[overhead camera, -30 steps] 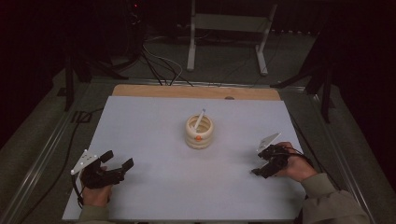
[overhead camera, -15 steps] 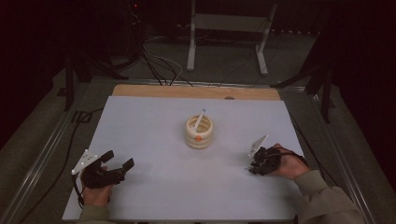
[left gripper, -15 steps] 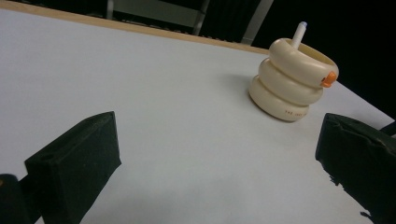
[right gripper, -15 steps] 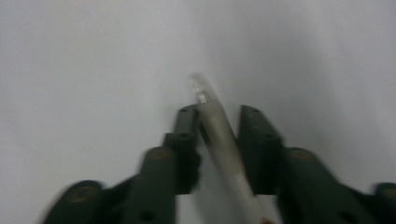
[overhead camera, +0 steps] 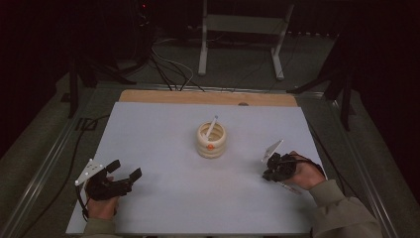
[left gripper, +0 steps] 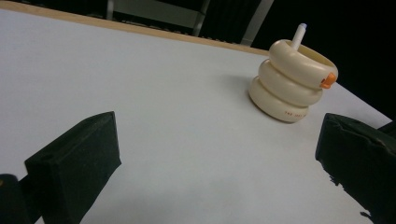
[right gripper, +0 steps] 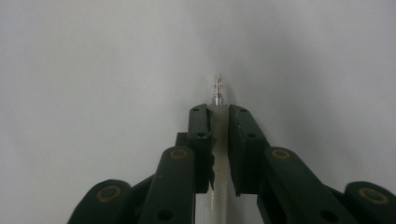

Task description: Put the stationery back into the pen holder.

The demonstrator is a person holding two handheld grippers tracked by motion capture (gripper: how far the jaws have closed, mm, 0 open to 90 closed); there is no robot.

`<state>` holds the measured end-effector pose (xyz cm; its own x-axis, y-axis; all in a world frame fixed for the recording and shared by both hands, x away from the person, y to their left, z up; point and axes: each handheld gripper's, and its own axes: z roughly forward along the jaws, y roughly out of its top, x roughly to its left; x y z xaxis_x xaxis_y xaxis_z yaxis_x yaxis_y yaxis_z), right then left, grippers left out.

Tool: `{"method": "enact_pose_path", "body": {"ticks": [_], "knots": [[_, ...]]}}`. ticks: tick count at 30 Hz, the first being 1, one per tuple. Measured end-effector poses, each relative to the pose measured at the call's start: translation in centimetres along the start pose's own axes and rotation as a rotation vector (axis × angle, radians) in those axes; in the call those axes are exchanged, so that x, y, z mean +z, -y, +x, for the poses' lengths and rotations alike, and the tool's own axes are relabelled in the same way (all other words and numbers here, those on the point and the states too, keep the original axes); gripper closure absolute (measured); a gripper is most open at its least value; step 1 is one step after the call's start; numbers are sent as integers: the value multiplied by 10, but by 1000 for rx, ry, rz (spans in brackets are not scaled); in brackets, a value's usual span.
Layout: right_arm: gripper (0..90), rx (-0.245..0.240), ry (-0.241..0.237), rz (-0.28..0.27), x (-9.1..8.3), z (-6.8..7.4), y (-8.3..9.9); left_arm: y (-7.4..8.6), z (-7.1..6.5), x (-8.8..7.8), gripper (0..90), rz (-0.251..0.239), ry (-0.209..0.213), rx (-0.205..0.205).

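A cream holder (overhead camera: 211, 140) made of stacked rings stands at the table's middle with a white pen (overhead camera: 212, 125) leaning in it; the left gripper view shows the holder (left gripper: 292, 86) with an orange mark. My right gripper (overhead camera: 271, 171) rests low over the mat to the holder's right. Its jaws have just been closing and are shut on a thin clear-tipped pen (right gripper: 218, 91) that pokes out past the right gripper (right gripper: 219, 116). My left gripper (overhead camera: 124, 171) sits at the front left, open, with nothing between its pads (left gripper: 74, 163).
A white mat (overhead camera: 163, 129) covers the table, with a wooden strip (overhead camera: 198, 97) along the far edge. Cables and a metal stand (overhead camera: 242, 34) lie on the dark floor beyond.
The right gripper's jaws went from wide open to closed on the pen, and that hand shifted slightly left. The left hand stayed put.
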<state>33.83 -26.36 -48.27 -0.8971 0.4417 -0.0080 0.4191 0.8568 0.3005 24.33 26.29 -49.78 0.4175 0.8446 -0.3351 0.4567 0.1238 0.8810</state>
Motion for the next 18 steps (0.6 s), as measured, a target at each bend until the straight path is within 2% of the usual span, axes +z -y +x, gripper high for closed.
{"method": "enact_pose_path", "body": {"ticks": [8,18], "knots": [[812,84,13,-92,-16,-1,-6,0,0,0,3,0,0,1],[811,99,20,-145,-23,3,-16,0,0,0,3,0,1,0]]}}
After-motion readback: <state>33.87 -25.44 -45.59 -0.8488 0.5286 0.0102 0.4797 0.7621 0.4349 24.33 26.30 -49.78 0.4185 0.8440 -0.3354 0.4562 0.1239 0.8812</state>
